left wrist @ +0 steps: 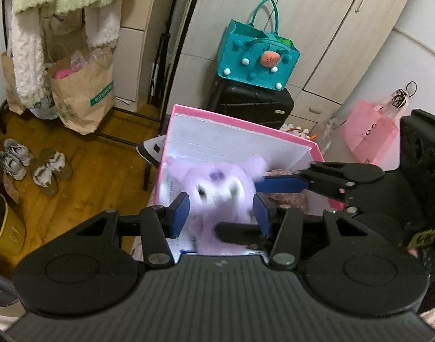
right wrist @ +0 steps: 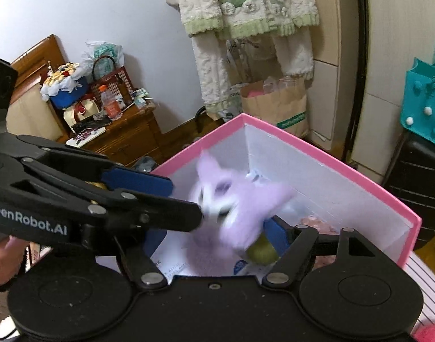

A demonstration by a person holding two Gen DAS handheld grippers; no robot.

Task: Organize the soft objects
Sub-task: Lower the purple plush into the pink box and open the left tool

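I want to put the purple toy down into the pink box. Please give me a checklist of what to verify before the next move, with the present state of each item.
1. The left hand-held gripper is shut on the purple plush toy: ok, both pads press its sides.
2. The right hand-held gripper grips the toy: cannot tell. The toy is between its fingers, but one finger is hidden behind the other gripper.
3. The toy is within the rim of the pink box: ok.
4. There is free space under the toy: cannot tell. A pink fluffy item and a green ball lie beside it.
5. The toy is sharp in the picture: not ok, it is blurred in both views.
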